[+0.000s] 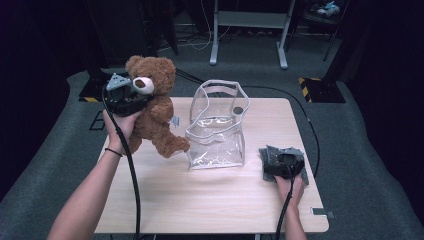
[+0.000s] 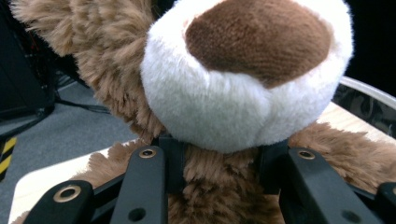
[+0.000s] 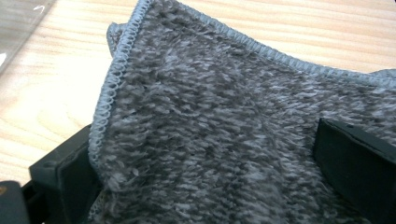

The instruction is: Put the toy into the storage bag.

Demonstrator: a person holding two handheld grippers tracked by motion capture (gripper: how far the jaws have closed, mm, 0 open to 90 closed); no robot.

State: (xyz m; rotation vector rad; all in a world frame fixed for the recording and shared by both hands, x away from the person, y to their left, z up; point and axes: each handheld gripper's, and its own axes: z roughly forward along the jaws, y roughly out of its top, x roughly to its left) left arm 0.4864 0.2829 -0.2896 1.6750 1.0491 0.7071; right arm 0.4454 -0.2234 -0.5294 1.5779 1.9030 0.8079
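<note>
Left gripper [image 1: 131, 101], upper left, pinching bear [image 1: 152, 102] at neck; right gripper [image 1: 283, 162], lower right, jaws around grey cloth [image 3: 224, 135], grip unclear; clear bag [image 1: 216, 131], centre.

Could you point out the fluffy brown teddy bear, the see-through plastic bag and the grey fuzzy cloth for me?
Fluffy brown teddy bear [image 1: 159, 116], high view, on its belly.
See-through plastic bag with white trim [image 1: 216, 148], high view, on its front wall.
Grey fuzzy cloth with stitched edge [image 3: 210, 135], right gripper view, on its middle.
</note>
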